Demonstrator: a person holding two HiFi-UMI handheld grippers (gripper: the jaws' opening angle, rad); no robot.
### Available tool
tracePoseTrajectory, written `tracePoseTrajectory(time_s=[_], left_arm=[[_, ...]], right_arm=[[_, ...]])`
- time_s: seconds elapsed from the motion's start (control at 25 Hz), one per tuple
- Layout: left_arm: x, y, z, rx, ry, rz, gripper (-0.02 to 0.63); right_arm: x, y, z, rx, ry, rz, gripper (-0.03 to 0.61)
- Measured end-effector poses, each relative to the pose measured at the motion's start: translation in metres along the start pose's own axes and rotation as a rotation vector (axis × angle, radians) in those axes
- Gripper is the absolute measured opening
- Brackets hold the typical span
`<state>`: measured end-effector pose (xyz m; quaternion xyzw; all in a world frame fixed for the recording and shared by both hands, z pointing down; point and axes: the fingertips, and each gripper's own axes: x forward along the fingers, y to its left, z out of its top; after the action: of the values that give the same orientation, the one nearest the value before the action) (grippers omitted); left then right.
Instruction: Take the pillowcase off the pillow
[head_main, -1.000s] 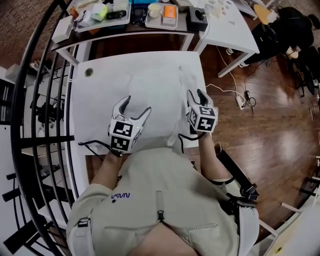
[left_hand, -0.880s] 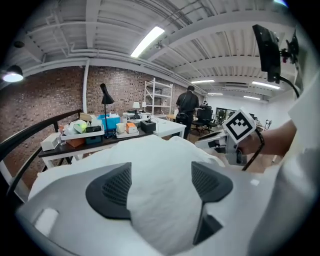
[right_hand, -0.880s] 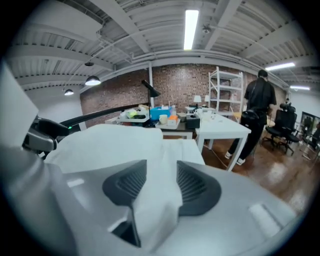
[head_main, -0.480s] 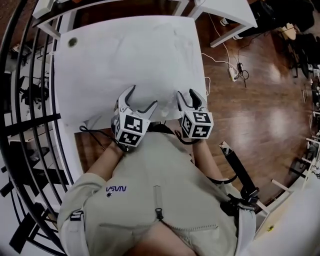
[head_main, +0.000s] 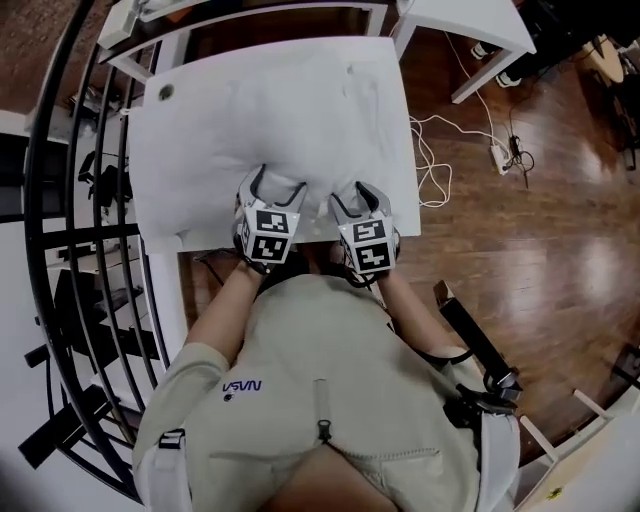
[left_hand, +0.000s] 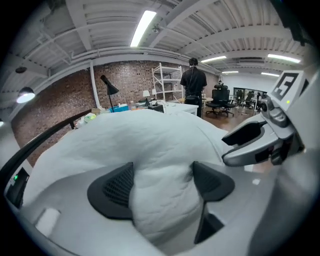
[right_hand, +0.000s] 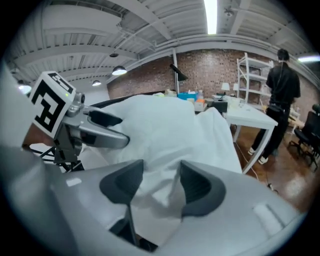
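pillowcase (head_main: 280, 120) looks fully on, nothing stripped yet. left claw (head_main: 278, 182) gapes wide around its near edge; right claw (head_main: 350, 195) is opening, a fold loose inside.

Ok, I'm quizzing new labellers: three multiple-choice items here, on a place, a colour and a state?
1. The left gripper and right gripper are at the pillow's: A near edge; B far edge; C middle.
2. The pillow is: A blue; B white; C striped.
3. The pillow: A hangs in air; B stands on end; C lies on the table.
A: both sit at its near edge, the right gripper's jaws opening with fabric between.
B: it is white all over.
C: the head view shows it lying on the table.
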<state>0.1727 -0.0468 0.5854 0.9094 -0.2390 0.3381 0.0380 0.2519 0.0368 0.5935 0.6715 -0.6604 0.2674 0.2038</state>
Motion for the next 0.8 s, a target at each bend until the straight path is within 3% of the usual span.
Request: tracePoseTrajectory(time_s=[0.12, 0.28, 0.36, 0.52, 0.68, 0.8], left_arm=[[0.004, 0.004, -0.008, 0.028, 0.011, 0.032, 0.352], [-0.006, 0.016, -0.004, 0.028, -0.016, 0.037, 0.259], [-0.015, 0.020, 0.006, 0.019, -0.041, 0.035, 0.191], [-0.035, 0.035, 0.039, -0.006, -0.151, 0.055, 0.024], [-0.061, 0.061, 0.071, -0.032, -0.260, 0.096, 0.014], [-0.079, 0.070, 0.088, -0.067, -0.308, 0.093, 0.014]], right_arm=[[0.004, 0.000, -0.006, -0.069, 0.031, -0.002, 0.233], [0.002, -0.003, -0.014, -0.131, 0.048, -0.075, 0.094], [-0.005, -0.010, -0.016, -0.112, 0.039, -0.122, 0.014], [-0.014, -0.035, -0.019, -0.059, 0.029, -0.217, 0.009], [-0.008, -0.063, -0.043, -0.048, 0.089, -0.299, 0.008], [0.005, -0.066, -0.070, -0.109, 0.188, -0.291, 0.008]])
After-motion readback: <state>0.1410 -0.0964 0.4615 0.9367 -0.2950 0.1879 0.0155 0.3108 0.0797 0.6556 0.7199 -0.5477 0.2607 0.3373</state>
